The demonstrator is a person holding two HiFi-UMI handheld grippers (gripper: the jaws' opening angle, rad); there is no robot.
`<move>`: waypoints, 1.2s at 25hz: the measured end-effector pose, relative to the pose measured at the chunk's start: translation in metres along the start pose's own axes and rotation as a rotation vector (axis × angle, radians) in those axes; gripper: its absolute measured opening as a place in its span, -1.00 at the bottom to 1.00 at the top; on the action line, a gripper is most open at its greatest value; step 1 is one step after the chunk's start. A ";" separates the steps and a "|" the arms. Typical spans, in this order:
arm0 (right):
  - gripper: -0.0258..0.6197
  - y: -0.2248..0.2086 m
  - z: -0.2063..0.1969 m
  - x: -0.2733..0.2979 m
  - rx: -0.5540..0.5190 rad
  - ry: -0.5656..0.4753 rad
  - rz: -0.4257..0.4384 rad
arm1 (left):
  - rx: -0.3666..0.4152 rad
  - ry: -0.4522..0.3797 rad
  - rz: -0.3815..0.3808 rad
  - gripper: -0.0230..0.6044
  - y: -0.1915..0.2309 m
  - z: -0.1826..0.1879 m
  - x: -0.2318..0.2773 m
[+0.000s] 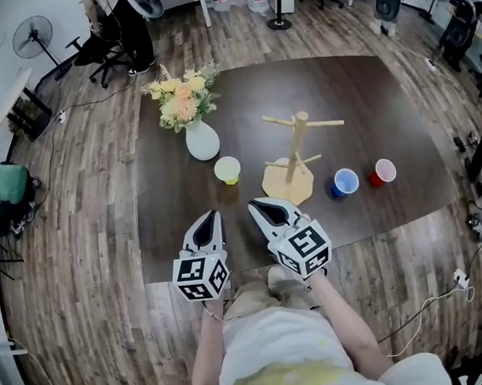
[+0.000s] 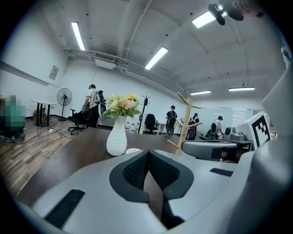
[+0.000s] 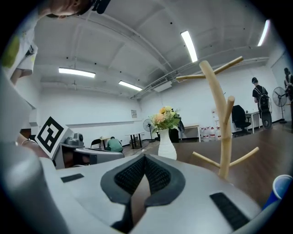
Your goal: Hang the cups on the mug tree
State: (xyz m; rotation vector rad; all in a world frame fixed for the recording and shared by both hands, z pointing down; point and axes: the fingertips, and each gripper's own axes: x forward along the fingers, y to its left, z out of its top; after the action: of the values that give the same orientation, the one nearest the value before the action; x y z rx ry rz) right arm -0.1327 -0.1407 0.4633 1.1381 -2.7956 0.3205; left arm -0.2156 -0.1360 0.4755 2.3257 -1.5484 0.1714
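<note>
Cups, three of them, stand mouth-up on the dark table (image 1: 367,101), and none hangs on the mug tree (image 1: 298,153); a yellow-green cup (image 1: 227,169) sits just left of the tree's flat wooden base, a blue cup (image 1: 345,182) sits to the right of the base, and a red cup (image 1: 384,171) is just beside the blue one, farther right; the tree stands upright near the middle of the table, its wooden pegs bare; a white vase (image 1: 202,140) of yellow and peach flowers (image 1: 182,96) stands toward the far left of the table, beyond the yellow-green cup; the left gripper (image 1: 213,215) and the right gripper (image 1: 254,203) are held side by side over the near part of the table, close but not touching, both pointing away from the person toward the tree; in the left gripper view the two ribbed pads meet at their tips with nothing between them, and the vase and the tree rise ahead; in the right gripper view the pads are likewise pressed together and empty, the tree stands close ahead on the right, the vase is farther off to its left, and the blue cup's rim shows at the lower right edge; wooden floor (image 1: 78,244) surrounds the table; a standing fan (image 1: 33,34) is at the far left of the room.
</note>
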 end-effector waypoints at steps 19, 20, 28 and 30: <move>-0.47 -0.057 -0.079 0.092 0.145 0.179 -0.137 | -0.108 0.141 0.061 -0.85 0.066 -0.043 0.042; -0.41 -0.059 -0.082 0.097 0.152 0.189 -0.142 | -0.117 0.137 0.066 -0.85 0.069 -0.043 0.045; 0.03 -0.067 -0.093 0.134 0.066 0.221 -0.178 | -0.154 0.128 0.072 -0.85 0.081 -0.046 0.062; 0.08 -0.068 -0.094 0.143 0.035 0.233 -0.190 | -0.164 0.129 0.073 -0.85 0.081 -0.047 0.065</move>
State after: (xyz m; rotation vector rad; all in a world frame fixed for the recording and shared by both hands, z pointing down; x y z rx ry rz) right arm -0.1853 -0.2628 0.5906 1.2715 -2.4697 0.4524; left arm -0.2601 -0.2044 0.5555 2.0922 -1.5243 0.2004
